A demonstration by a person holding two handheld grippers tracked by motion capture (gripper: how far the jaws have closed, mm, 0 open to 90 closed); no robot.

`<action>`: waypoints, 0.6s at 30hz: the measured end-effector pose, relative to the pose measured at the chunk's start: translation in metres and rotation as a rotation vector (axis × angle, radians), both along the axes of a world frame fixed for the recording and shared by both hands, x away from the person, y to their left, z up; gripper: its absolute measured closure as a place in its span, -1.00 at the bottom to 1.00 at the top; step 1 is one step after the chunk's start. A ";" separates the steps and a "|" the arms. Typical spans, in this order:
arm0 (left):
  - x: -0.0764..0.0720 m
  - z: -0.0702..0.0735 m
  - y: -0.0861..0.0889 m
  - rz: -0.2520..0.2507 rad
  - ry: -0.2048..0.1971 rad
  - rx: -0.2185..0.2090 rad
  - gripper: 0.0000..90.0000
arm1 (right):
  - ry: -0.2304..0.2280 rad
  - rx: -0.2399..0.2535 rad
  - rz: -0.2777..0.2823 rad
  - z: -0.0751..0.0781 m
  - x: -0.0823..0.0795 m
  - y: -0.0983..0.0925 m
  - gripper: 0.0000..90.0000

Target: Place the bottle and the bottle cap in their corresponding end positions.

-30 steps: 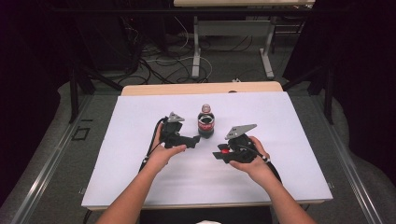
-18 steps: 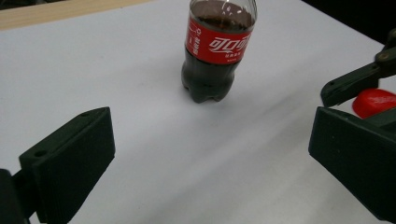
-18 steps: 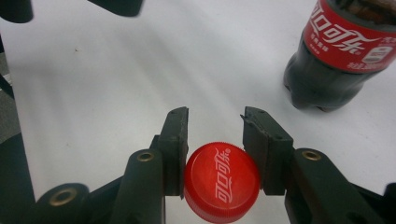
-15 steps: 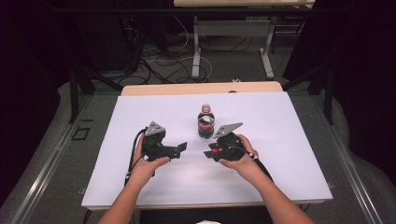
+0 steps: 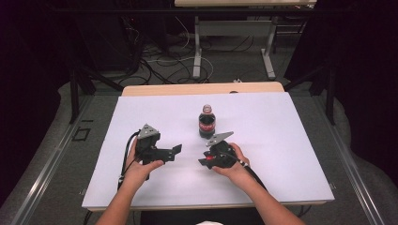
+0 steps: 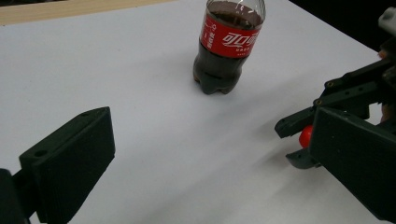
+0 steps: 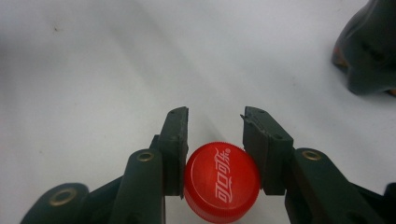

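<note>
A cola bottle (image 5: 207, 123) with a red label stands upright on the white table (image 5: 281, 122), its dark body and label also in the left gripper view (image 6: 227, 44). My right gripper (image 5: 205, 162) sits low in front of the bottle, shut on the red bottle cap (image 7: 222, 181), which is pinched flat between both pads. The cap (image 6: 306, 136) and the right gripper (image 6: 299, 140) appear at the right of the left gripper view. My left gripper (image 5: 175, 153) is left of the bottle and clear of it, its jaws (image 6: 210, 130) wide open with nothing between them.
The white sheet covers the table up to a wooden strip (image 5: 197, 89) at the back edge. Beyond it are table legs and cables on the floor (image 5: 187, 56). A dark rounded shape (image 7: 369, 56), probably the bottle's base, lies at the top right of the right gripper view.
My left gripper has drawn away from the bottle to the left, still open. My right gripper has come down and leftward, toward the front of the table, with the cap in it.
</note>
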State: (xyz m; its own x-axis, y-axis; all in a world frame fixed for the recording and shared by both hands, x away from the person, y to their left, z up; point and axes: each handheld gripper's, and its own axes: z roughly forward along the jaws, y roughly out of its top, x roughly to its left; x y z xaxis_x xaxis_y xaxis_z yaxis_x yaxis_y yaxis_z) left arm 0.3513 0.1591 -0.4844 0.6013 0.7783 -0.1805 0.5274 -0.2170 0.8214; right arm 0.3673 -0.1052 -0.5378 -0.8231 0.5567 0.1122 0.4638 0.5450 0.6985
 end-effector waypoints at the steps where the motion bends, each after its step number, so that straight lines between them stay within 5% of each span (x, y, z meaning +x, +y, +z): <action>1: 0.000 -0.001 0.000 0.006 -0.009 -0.005 -0.99 | -0.002 -0.007 0.006 -0.003 0.000 0.000 0.36; 18: 0.001 -0.001 0.005 0.014 -0.006 -0.022 -0.99 | -0.014 -0.009 -0.024 -0.021 0.006 0.007 0.35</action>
